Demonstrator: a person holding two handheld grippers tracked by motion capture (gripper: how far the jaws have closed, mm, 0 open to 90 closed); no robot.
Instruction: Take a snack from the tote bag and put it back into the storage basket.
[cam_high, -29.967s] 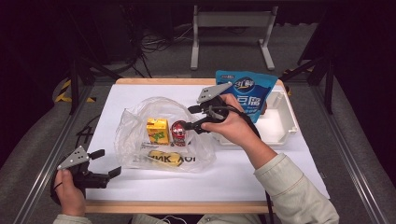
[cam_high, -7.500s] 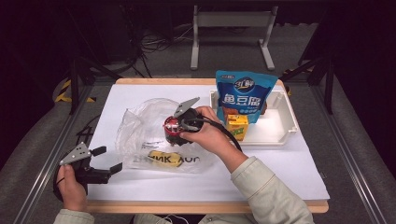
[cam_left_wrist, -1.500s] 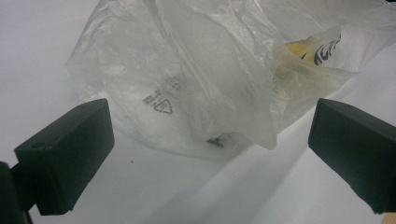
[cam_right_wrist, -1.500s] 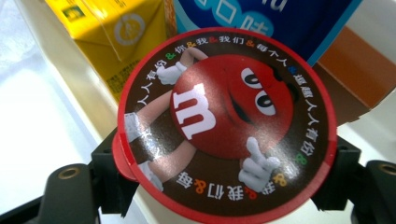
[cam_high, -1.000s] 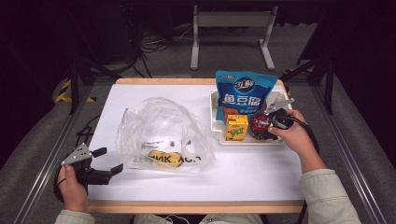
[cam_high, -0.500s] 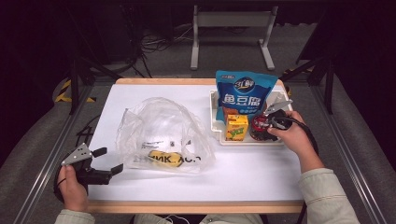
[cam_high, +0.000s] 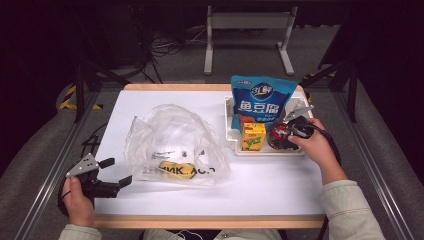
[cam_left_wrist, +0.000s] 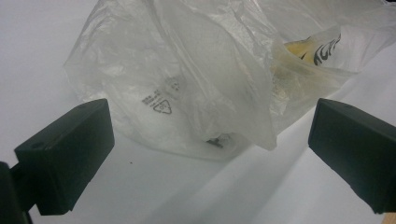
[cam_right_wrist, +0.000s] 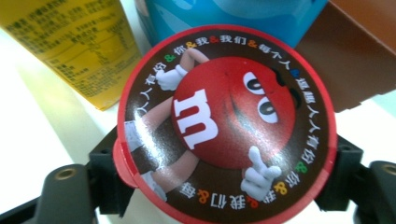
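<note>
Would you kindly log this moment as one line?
right tongs: shut on candy tub, in tray | left tongs: open, idle | banana: in bag

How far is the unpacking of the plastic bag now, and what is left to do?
Done: the blue pouch and yellow carton stand in the white tray. In hand: the right gripper holds the red candy tub at the tray. Left: a yellow item inside the plastic bag; the left gripper waits open.

Candy tub lid (cam_right_wrist: 226, 126): white "m", ring of Chinese characters; blue pouch (cam_high: 261, 100): "鱼豆腐".
</note>
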